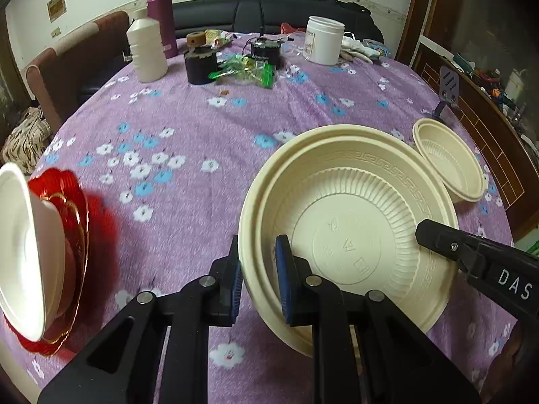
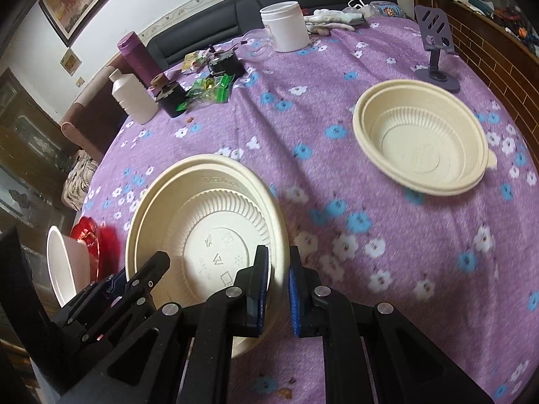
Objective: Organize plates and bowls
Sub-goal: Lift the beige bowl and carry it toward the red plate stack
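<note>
Both the left gripper point(image 1: 257, 279) and the right gripper point(image 2: 279, 291) are clamping opposite rims of the large cream bowl point(image 1: 350, 229) (a smaller cream bowl point(image 2: 421, 141) is sitting near the tablecloth's point(image 1: 188, 134) right edge).

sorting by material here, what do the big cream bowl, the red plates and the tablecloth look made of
Big cream bowl: likely thin moulded disposable plastic or pulp, matte, with pressed ribs and embossed symbols in its base.
Red plates: glossy, translucent-looking with gold rims, so plastic or glass; blur leaves it open.
Tablecloth: woven fabric, printed with flowers, matte, with soft creases.
</note>
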